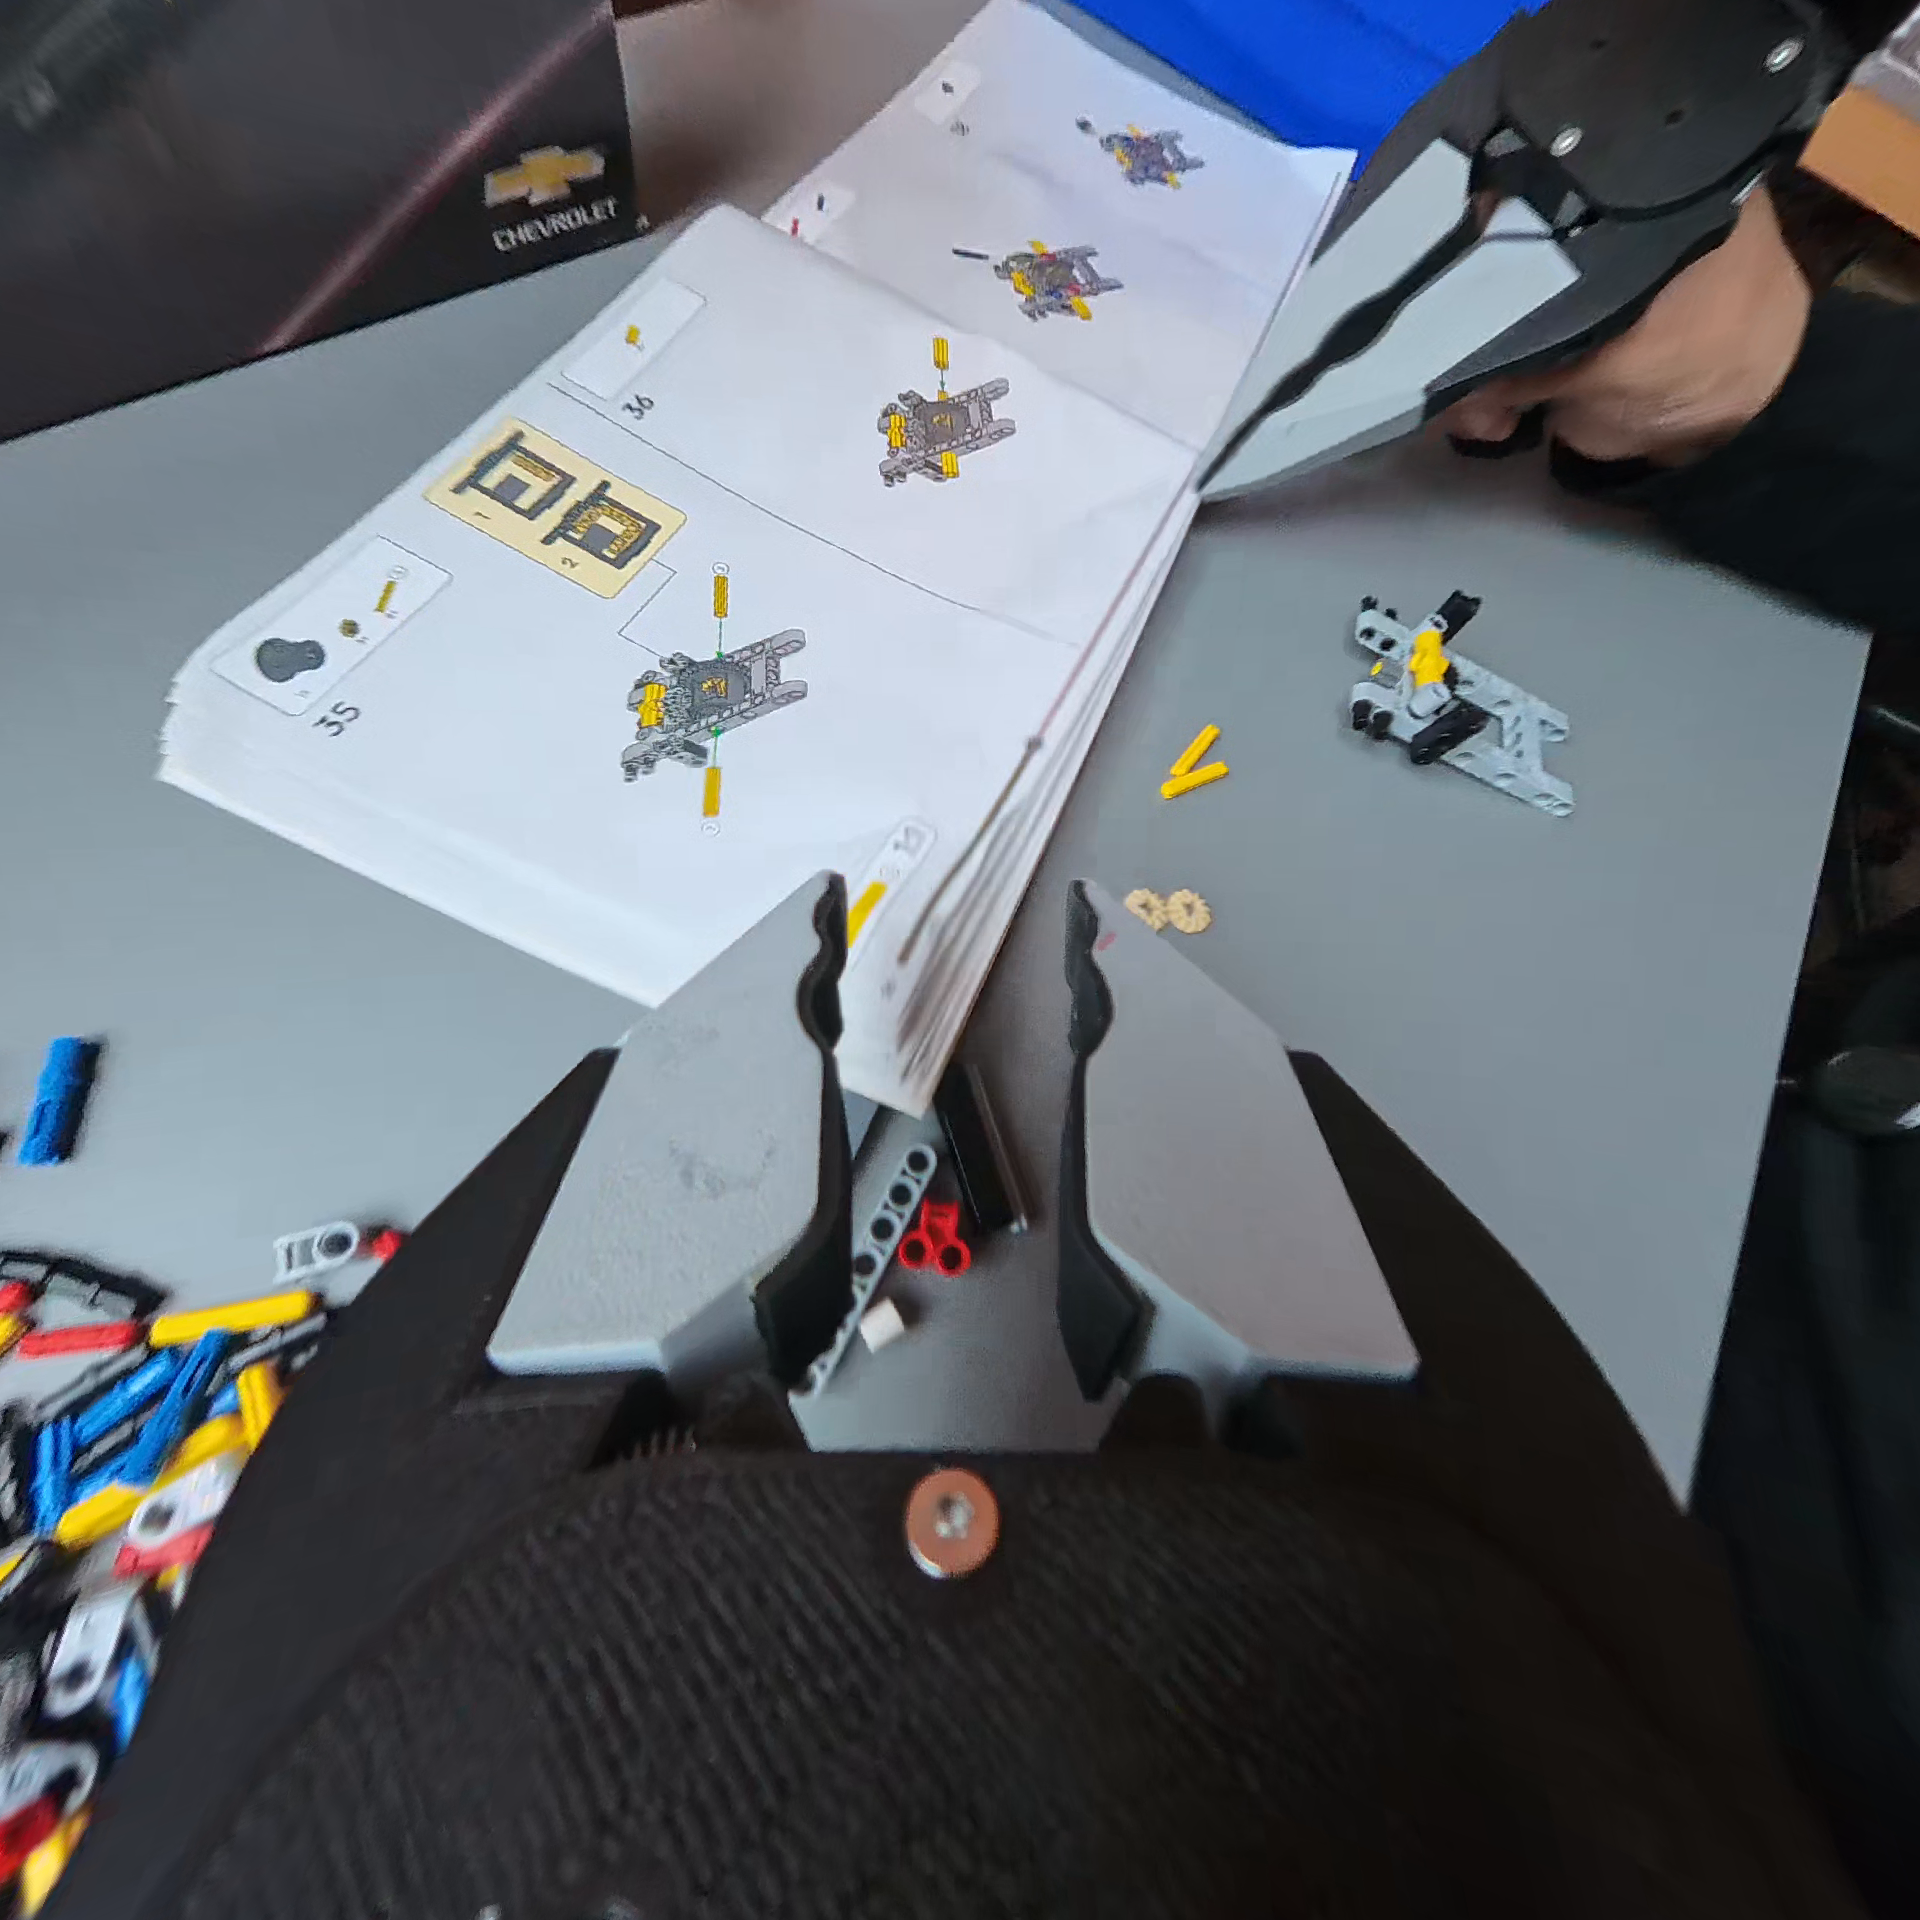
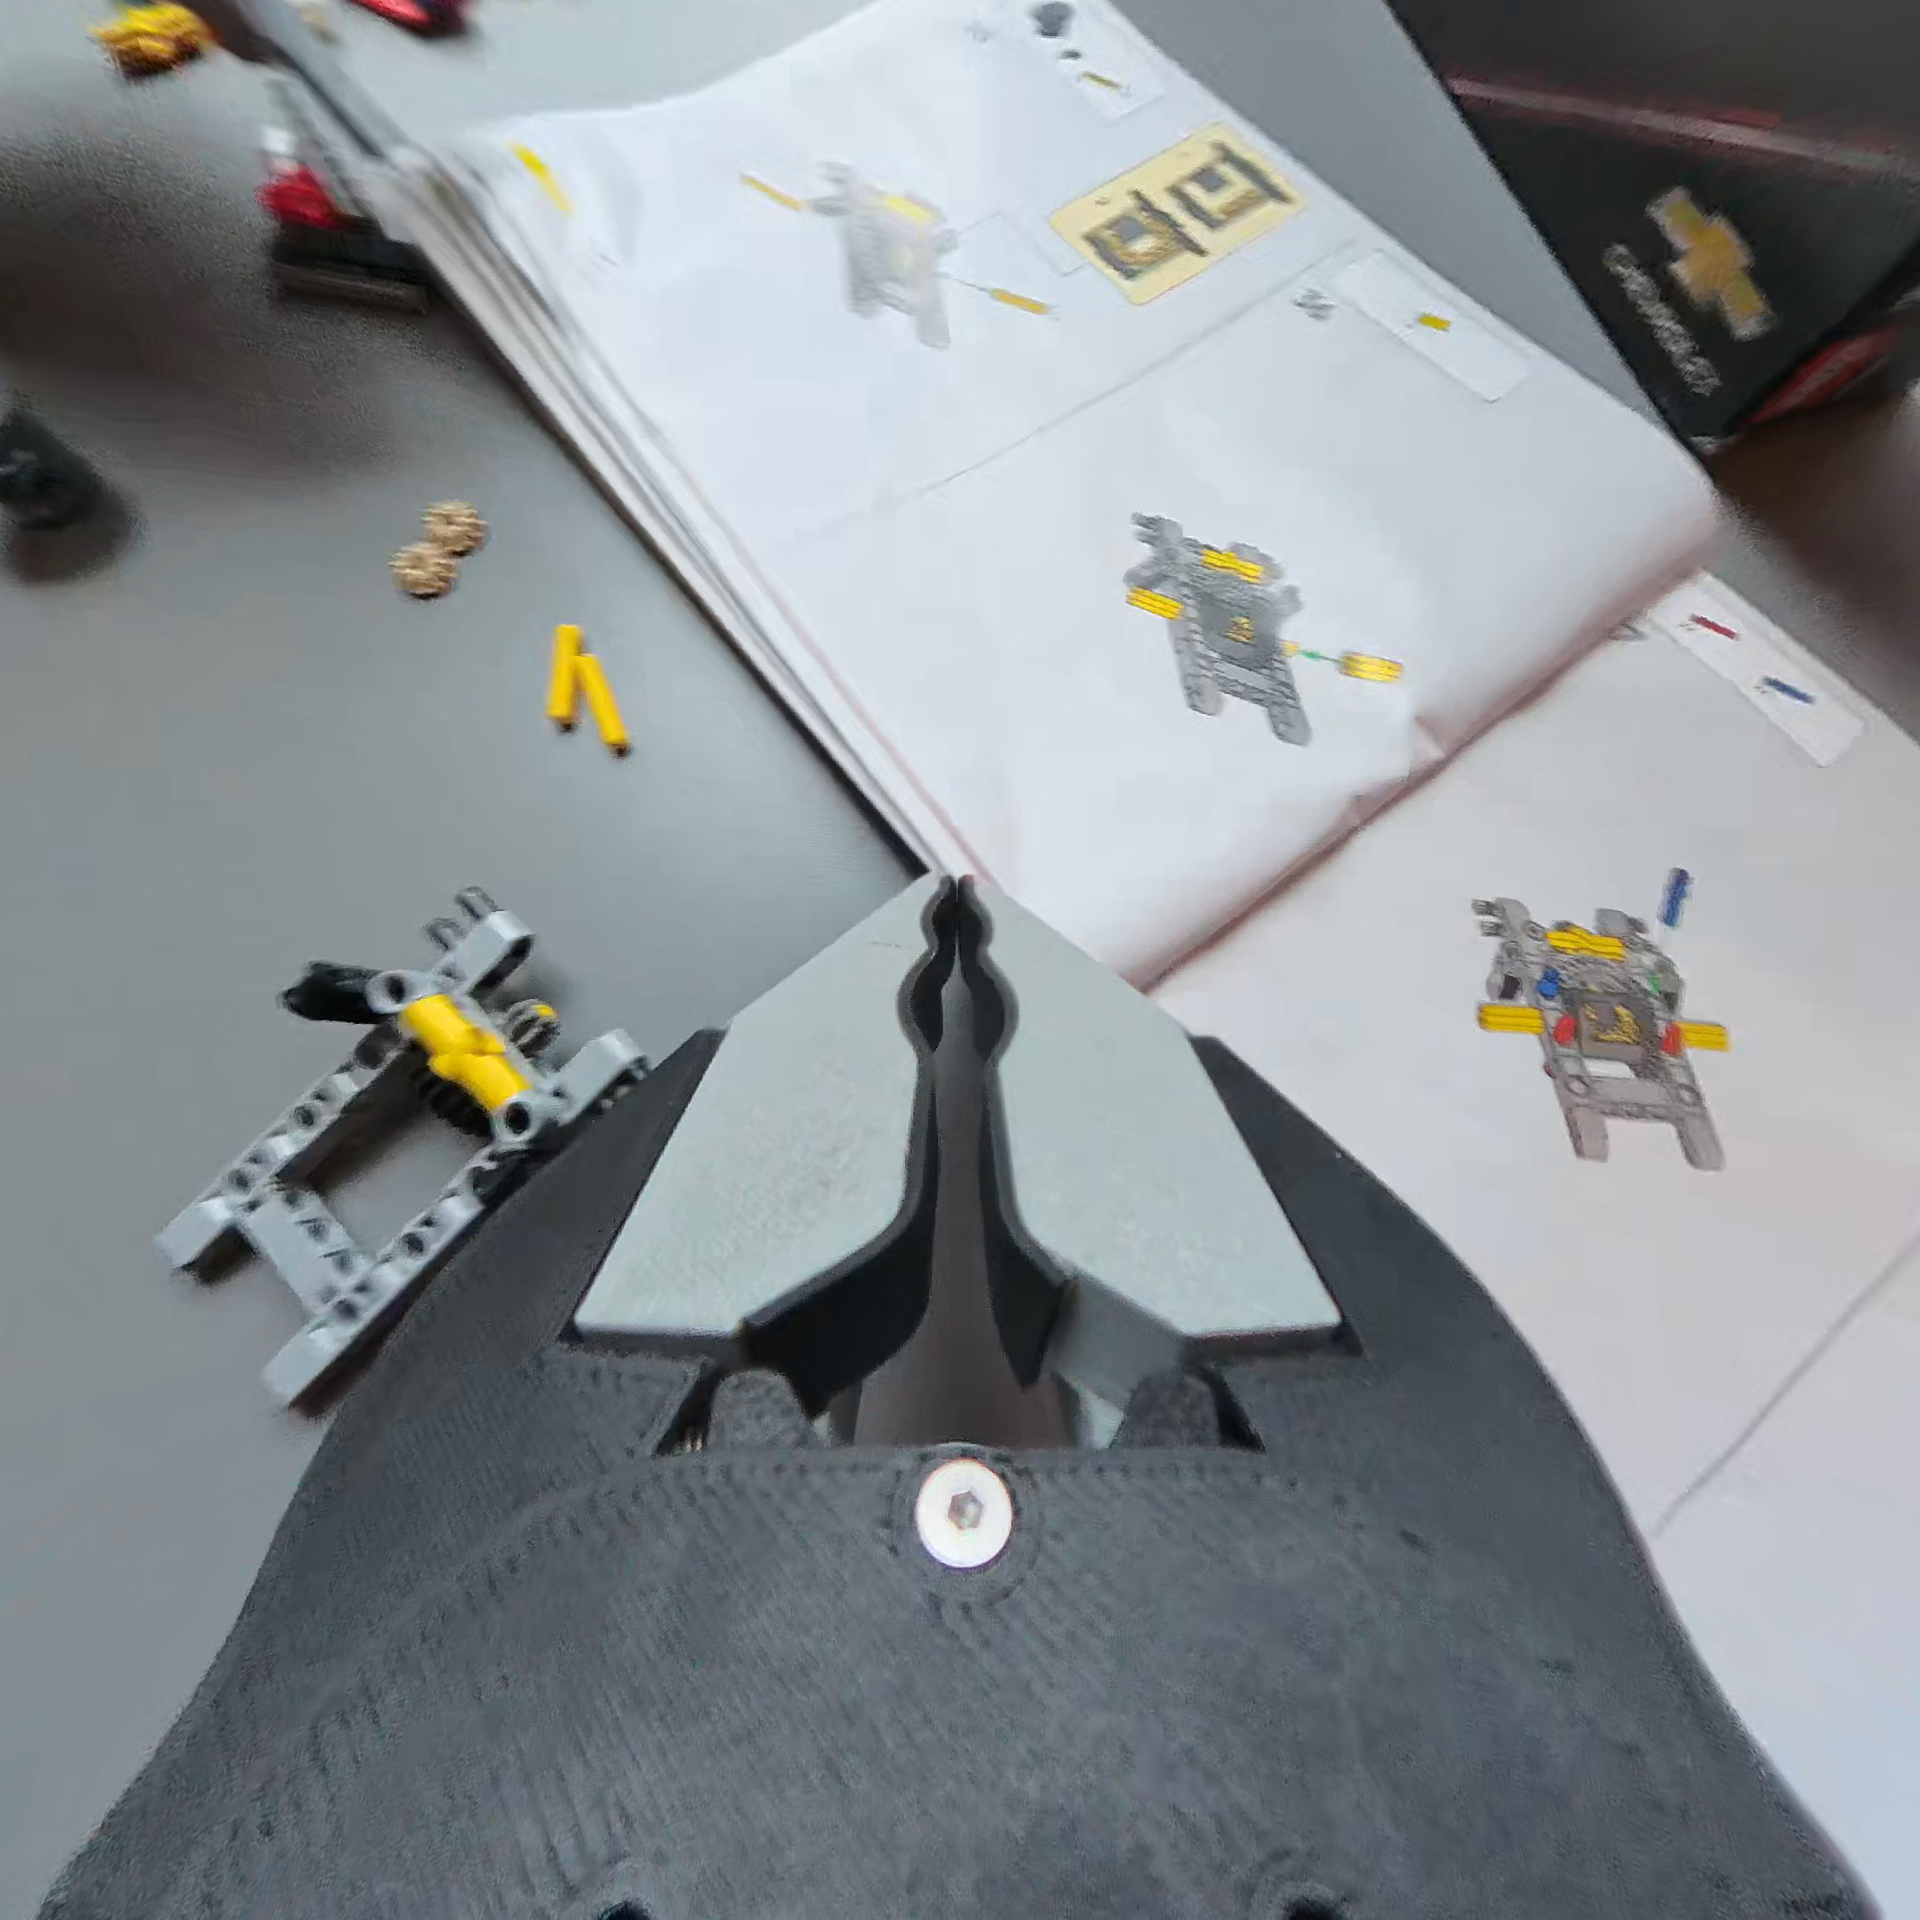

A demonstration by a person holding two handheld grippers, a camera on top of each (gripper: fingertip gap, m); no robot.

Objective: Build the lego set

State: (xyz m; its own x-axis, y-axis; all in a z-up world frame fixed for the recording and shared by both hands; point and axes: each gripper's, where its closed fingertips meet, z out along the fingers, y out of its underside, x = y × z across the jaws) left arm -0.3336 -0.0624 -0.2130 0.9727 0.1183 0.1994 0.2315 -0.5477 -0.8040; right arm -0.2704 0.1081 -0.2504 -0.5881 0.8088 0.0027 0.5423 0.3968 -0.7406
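A grey table (image 1: 312,935) bears an open manual (image 1: 831,499). The left gripper (image 1: 951,935) hovers with fingers apart; the right gripper (image 2: 956,894) has its fingers together, empty, at the manual's edge. The frame (image 2: 395,1122) (grey, yellow-cored) lies beside two yellow pins (image 2: 587,691) and tan gears (image 2: 438,548).

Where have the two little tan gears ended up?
The tan gears lie together on the grey table, between the instruction booklet and the two yellow pins.
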